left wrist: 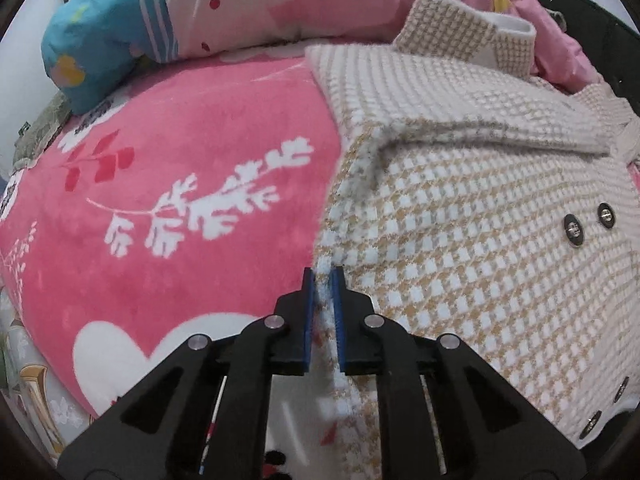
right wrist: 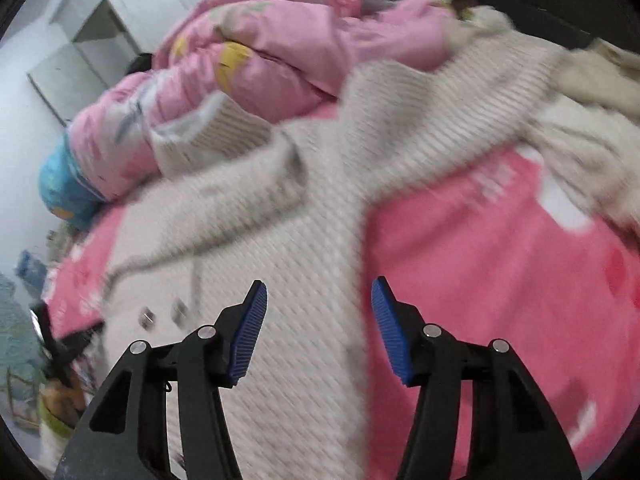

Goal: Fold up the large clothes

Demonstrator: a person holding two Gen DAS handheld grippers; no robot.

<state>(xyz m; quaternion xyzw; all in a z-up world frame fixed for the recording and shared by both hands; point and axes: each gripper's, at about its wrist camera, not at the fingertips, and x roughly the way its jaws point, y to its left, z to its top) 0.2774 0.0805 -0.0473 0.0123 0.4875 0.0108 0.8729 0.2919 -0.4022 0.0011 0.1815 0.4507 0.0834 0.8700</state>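
Here the left tool (left wrist: 323, 280) pinches the coat's (left wrist: 460, 220) edge.

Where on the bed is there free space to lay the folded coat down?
The pink blanket is bare left of the checked coat, which the left gripper pinches at its edge. Another bare patch lies right of the coat, beyond the open right gripper. The far end is crowded: pink quilt and blue pillow.
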